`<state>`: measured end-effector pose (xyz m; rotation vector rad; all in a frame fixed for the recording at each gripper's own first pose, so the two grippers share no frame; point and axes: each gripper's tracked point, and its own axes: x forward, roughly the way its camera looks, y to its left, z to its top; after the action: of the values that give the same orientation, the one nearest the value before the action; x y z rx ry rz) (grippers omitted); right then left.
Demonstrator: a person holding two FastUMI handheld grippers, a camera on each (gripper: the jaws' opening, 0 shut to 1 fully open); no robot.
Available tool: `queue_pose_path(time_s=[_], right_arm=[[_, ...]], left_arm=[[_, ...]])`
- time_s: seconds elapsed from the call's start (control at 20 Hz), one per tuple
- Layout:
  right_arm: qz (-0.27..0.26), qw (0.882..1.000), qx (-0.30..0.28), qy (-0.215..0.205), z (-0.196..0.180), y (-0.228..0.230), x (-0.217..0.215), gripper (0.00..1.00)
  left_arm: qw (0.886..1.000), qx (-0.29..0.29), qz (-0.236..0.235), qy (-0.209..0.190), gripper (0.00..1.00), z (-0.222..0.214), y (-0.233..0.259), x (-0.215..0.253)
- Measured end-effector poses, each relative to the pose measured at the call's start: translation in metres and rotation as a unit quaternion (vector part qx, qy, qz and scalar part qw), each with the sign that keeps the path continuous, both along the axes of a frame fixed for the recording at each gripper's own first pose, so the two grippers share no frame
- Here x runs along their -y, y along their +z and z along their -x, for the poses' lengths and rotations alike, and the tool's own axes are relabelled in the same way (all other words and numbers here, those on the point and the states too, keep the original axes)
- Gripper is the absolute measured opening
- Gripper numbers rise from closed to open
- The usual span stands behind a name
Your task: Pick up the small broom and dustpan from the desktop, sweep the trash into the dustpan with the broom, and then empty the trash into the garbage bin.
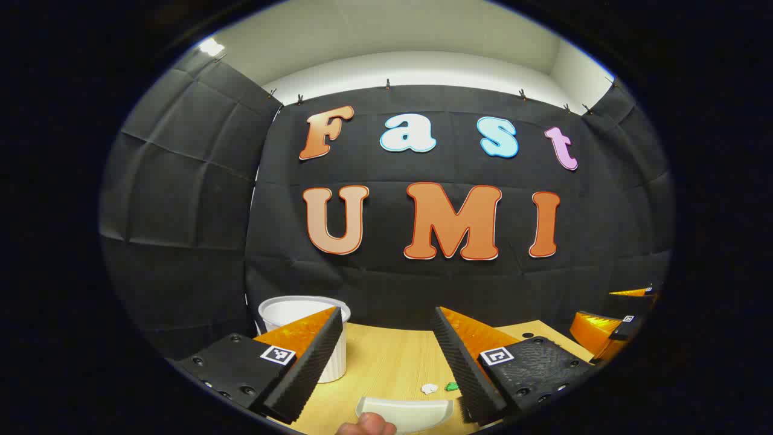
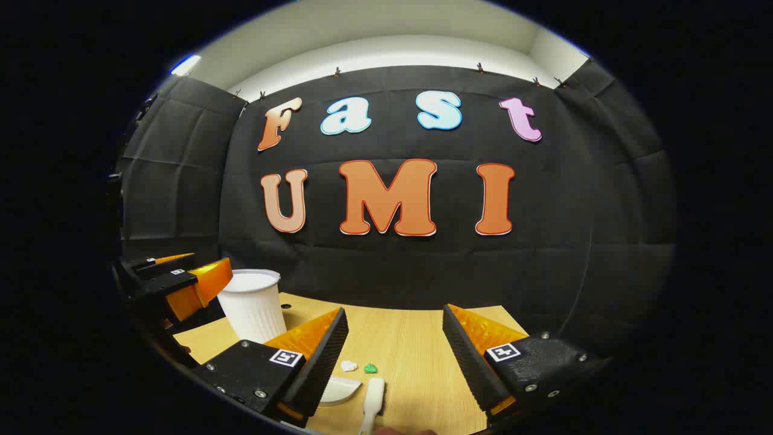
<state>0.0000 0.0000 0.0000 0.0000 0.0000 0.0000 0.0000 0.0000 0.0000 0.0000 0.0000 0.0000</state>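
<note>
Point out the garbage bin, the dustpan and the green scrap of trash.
garbage bin point(image 2: 250, 311): right gripper view, on its ribbed white side wall.
dustpan point(image 1: 416, 412): left gripper view, on its white tray near the rim.
green scrap point(image 2: 371, 367): right gripper view, on the scrap's middle, lying on the desktop.

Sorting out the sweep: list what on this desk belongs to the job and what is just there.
For the job:
dustpan
broom
white scrap
green scrap
bin
left gripper, open
right gripper, open

Just there:
desk
black cloth wall
</note>
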Motion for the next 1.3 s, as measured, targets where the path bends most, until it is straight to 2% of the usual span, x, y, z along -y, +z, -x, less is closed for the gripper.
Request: queue_pose_path(time_s=[0.25,0.55,1.0,1.3], right_arm=[[-0.008,1.0,0.011,-0.027,-0.004,0.005,-0.01,0.95],[-0.004,0.998,0.03,-0.054,-0.005,0.013,-0.018,0.94],[0.007,0.996,0.023,-0.082,-0.014,0.006,-0.005,0.94],[0.008,0.997,0.014,-0.075,-0.026,0.0,-0.008,0.95]], left_arm=[[0.999,0.009,-0.012,-0.035,0.95,-0.016,0.007,-0.005],[0.998,0.044,-0.006,-0.034,0.95,-0.018,0.019,-0.019],[0.998,0.027,-0.006,-0.055,0.95,-0.04,0.007,-0.006],[0.999,0.01,-0.007,-0.05,0.95,-0.046,-0.004,-0.009]])
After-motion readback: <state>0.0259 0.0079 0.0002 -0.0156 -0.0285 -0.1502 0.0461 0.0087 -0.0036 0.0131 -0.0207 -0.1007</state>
